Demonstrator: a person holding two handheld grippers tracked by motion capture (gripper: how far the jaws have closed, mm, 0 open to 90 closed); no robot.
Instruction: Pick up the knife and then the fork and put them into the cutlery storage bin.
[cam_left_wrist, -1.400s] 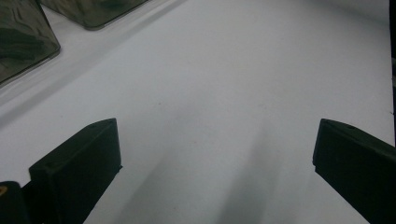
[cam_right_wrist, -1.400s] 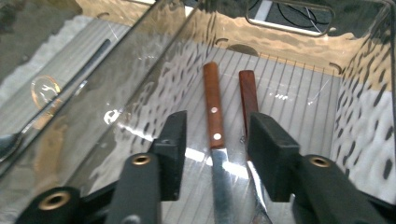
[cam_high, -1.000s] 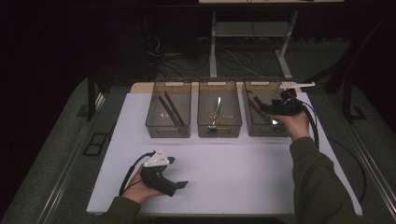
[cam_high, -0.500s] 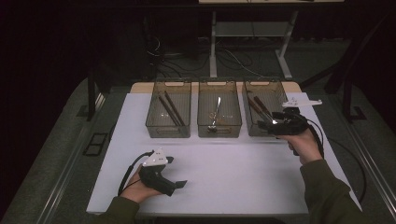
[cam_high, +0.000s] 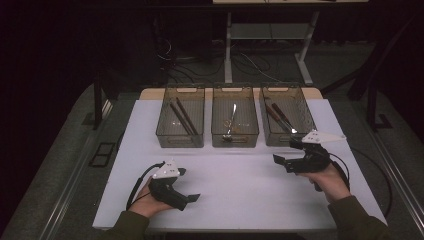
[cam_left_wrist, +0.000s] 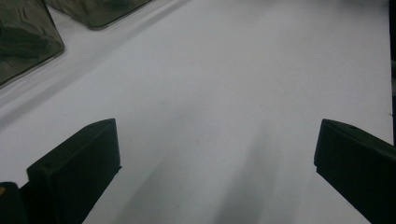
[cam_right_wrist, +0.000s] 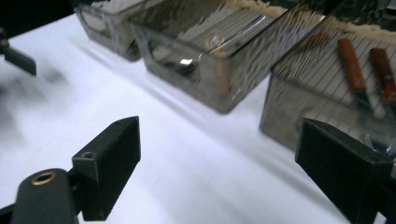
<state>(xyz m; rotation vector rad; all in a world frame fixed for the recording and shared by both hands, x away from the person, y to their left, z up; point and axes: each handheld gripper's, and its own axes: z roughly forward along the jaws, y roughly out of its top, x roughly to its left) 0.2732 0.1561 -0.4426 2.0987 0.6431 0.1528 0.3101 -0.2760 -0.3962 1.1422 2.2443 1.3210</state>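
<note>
1. Left tongs (cam_high: 192, 198): resting low on the white worktop (cam_high: 240, 180) at about 7 o'clock in the high view, held in the person's left hand (cam_high: 145, 202). Jaws spread wide, nothing between them; the left gripper view has bare worktop between the two black jaws.
2. Right tongs (cam_high: 281, 161): at about 4 o'clock in the high view, held in the right hand (cam_high: 330, 181), pointing toward 9 o'clock. Jaws apart and empty; the right gripper view has only worktop between them.
3. Three clear bins sit in a row at the far edge of the worktop, around 12 o'clock.
4. Right bin (cam_high: 286, 115): nearest the right tongs, just beyond them toward 11 o'clock, not touching. It holds two knives (cam_high: 279, 117) with brown handles, lying side by side; the handles are visible through the bin wall at 2 o'clock in the right gripper view (cam_right_wrist: 362, 70).
5. Middle bin (cam_high: 234, 116): holds a spoon (cam_high: 231, 120) lying lengthwise; can't tell what else is in it.
6. Left bin (cam_high: 180, 117): holds two dark sticks (cam_high: 181, 117) lying diagonally, probably chopsticks.
7. Left tongs are well apart from all three bins; a bin corner shows at 10 o'clock in the left gripper view (cam_left_wrist: 25, 39).
8. A cable (cam_high: 136, 186) loops from the left tongs along the worktop toward 8 o'clock.
</note>
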